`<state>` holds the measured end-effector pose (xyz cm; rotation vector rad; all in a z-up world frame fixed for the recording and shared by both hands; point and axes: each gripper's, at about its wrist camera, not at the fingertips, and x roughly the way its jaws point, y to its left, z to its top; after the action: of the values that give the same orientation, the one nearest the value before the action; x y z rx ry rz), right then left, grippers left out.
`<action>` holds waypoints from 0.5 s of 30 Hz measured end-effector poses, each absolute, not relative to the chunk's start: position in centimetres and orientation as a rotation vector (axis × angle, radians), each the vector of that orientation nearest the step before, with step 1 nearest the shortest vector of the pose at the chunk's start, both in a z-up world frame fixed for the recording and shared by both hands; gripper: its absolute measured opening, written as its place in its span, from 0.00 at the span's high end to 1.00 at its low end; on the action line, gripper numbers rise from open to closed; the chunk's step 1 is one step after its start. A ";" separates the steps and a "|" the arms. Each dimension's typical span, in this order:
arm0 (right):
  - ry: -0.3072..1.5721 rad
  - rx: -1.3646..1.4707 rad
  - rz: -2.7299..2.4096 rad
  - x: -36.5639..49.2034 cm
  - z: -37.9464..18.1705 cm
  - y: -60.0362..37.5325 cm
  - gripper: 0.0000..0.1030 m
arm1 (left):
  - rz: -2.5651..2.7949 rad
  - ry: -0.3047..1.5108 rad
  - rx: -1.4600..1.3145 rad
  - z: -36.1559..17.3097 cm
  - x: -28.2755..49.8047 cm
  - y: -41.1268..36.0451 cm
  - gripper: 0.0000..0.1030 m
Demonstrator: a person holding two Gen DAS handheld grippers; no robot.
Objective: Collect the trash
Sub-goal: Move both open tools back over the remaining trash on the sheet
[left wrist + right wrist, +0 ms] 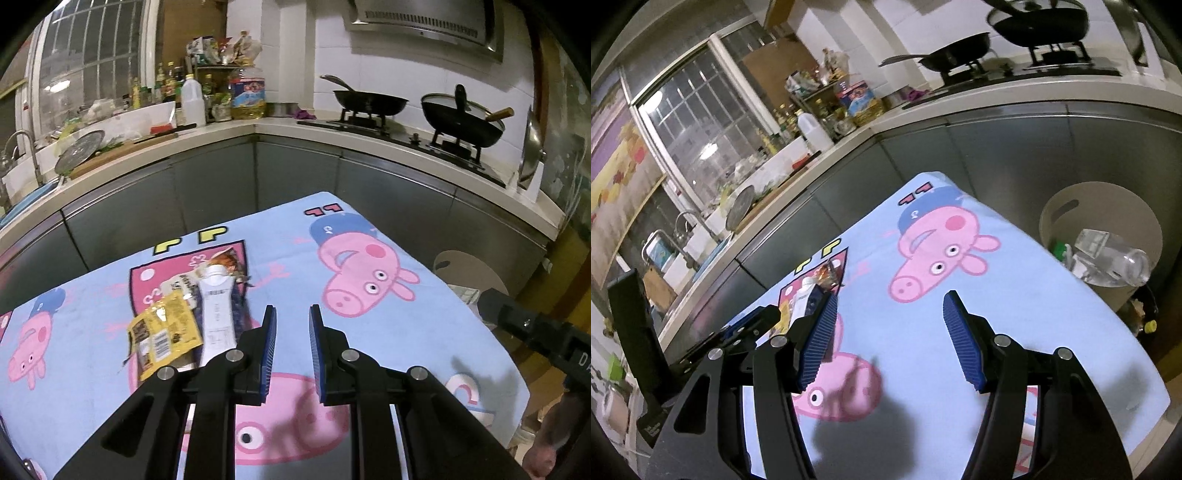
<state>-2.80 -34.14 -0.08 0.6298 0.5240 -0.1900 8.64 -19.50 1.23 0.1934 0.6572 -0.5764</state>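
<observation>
Trash lies on the cartoon-pig cloth of the table (369,229): a yellow wrapper (162,330), a white pouch with a cap (218,314) and an orange-brown wrapper (229,262) behind it. My left gripper (292,314) is open and empty, hovering just right of the pouch. My right gripper (890,306) is open and empty above the cloth's middle; the pouch (803,295) and wrapper (827,275) show beyond its left finger. A round beige bin (1100,206) beside the table's right edge holds a clear plastic bottle (1115,258) and other trash.
Grey kitchen cabinets and a counter (258,129) run behind the table, with a sink (22,173) at left, bottles and a stove with two black woks (461,118). The bin's rim also shows in the left wrist view (469,269). The right gripper's body (532,325) is at the right.
</observation>
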 end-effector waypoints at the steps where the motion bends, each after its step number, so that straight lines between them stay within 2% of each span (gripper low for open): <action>1: 0.528 0.625 -0.184 -2.5 -0.1 -33.8 0.42 | -0.570 0.658 0.191 1.2 8.8 -19.2 0.83; 15: 0.574 0.587 -0.125 0.7 0.0 -30.6 0.42 | -0.493 0.686 0.141 0.4 11.3 -14.9 0.83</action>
<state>0.67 -30.65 0.01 0.5872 0.5741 -0.1252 11.33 -14.86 0.36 0.1410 0.6857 -0.4926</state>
